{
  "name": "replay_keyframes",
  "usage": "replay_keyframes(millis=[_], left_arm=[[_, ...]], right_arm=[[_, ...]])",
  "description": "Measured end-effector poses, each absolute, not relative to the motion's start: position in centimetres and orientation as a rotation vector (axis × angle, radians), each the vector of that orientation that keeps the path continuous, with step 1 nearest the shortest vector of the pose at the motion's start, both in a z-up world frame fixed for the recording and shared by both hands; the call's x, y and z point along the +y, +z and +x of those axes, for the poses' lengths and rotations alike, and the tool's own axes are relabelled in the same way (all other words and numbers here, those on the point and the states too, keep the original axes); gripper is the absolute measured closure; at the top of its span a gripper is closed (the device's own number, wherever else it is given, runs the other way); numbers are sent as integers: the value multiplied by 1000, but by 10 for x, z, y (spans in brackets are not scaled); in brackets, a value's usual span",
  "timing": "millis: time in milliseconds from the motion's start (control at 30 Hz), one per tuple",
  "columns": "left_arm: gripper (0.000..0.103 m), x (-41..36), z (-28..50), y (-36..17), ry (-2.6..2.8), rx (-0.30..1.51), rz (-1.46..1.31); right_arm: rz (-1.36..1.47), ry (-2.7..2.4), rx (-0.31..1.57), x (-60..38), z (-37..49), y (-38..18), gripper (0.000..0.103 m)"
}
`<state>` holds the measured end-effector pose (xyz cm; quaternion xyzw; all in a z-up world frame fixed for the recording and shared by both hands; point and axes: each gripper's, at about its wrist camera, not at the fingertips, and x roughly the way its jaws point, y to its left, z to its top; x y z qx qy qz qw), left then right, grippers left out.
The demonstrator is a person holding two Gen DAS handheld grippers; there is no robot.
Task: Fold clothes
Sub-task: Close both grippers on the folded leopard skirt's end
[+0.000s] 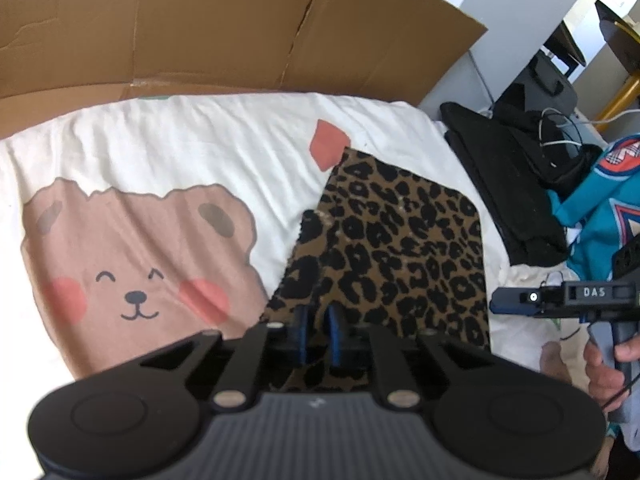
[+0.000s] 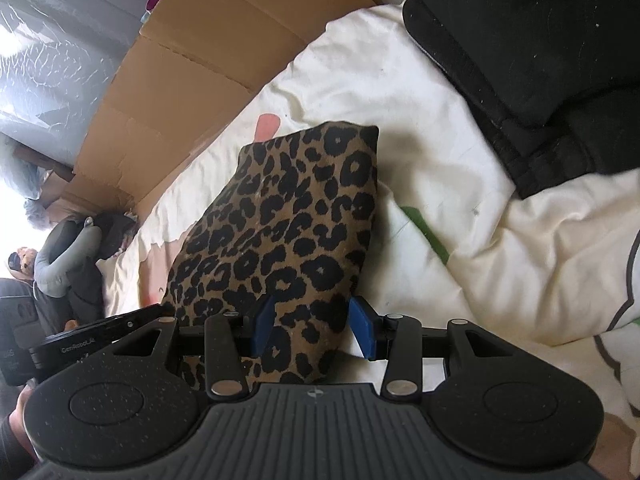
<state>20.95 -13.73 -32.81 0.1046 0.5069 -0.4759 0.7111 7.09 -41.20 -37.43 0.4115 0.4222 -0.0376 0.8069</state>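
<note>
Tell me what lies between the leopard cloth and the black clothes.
Only bare white sheet: the right wrist view shows it separating the leopard cloth from the black clothes, with nothing lying on it.

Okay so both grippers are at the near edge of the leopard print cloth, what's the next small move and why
Probably close the right gripper on the leopard print cloth. Its blue pads stand apart with the near edge between them, while the left gripper looks pinched shut on the same edge. With both corners held, the edge could be lifted toward the far end lying flat on the bear-print sheet.
</note>
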Motion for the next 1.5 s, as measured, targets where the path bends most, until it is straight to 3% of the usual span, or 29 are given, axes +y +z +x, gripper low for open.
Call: replay_keyframes(millis=[100, 167, 433, 533, 767, 833, 867, 900, 1033, 1167, 1300, 1467, 1500], left_arm=[[92, -137, 210, -331, -1061, 1130, 226], [102, -135, 210, -329, -1075, 1117, 222], [103, -130, 213, -317, -1073, 1072, 236], [103, -132, 212, -324, -1053, 1077, 265], [103, -137, 209, -340, -1033, 1079, 311], [103, -138, 209, -344, -1030, 1079, 319], [103, -138, 209, -344, -1029, 1078, 321], [103, -138, 209, -344, -1028, 1077, 323], [102, -139, 209, -346, -1024, 1074, 330], [102, -139, 207, -349, -1013, 1080, 332], [102, -141, 206, -349, -1012, 1080, 339], [102, -140, 206, -350, -1011, 1085, 333], [102, -140, 206, -350, -1012, 1086, 334]], right_arm=[[878, -75, 904, -409, 72, -376, 55], [886, -76, 907, -409, 72, -378, 54], [935, -78, 903, -409, 69, -385, 54], [988, -74, 887, -409, 68, -393, 48], [1150, -51, 825, -411, 69, -417, 48], [1171, -53, 814, -412, 70, -420, 51], [1178, -52, 815, -413, 70, -421, 56], [1185, -50, 817, -414, 70, -421, 68], [1212, -29, 809, -417, 68, -421, 85], [1250, -7, 798, -418, 63, -425, 83], [1305, 11, 809, -412, 67, -437, 70], [1364, 25, 799, -406, 79, -449, 70], [1371, 29, 795, -406, 80, -450, 76]])
